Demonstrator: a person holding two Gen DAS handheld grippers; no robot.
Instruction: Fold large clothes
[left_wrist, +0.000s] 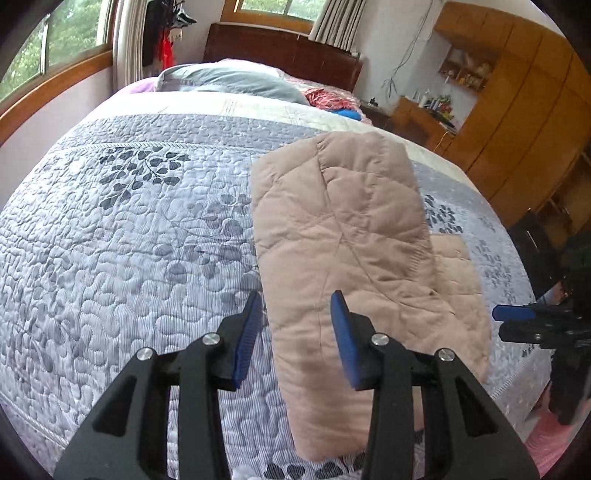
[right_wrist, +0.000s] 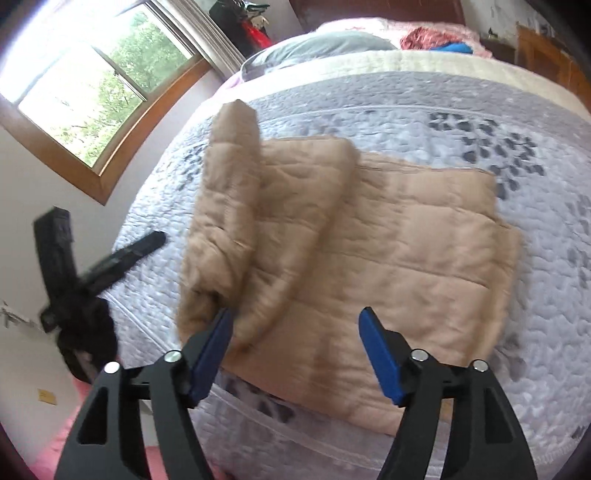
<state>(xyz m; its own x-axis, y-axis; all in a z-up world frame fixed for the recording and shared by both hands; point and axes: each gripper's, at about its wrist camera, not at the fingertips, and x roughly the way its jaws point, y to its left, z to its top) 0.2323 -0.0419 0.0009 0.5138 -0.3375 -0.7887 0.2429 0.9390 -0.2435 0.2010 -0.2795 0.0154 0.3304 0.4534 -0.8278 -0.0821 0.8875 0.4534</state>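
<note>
The beige quilted padded garment (left_wrist: 343, 236) lies partly folded on the grey-and-white leaf-patterned quilted bedspread (left_wrist: 129, 229), near the bed's front edge. The left gripper (left_wrist: 295, 325) is spread, empty, above the garment's left edge. The right gripper (right_wrist: 295, 332) is spread, holding nothing; a raised fold of the garment (right_wrist: 229, 206) stands by its left finger.

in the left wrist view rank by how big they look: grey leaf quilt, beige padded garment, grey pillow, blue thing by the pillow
1. Grey leaf-patterned quilted bedspread
2. Beige quilted padded garment
3. Grey-blue pillow
4. Small blue cloth item

The pillow and blue item lie far from the camera, so both look smaller than they are.
</note>
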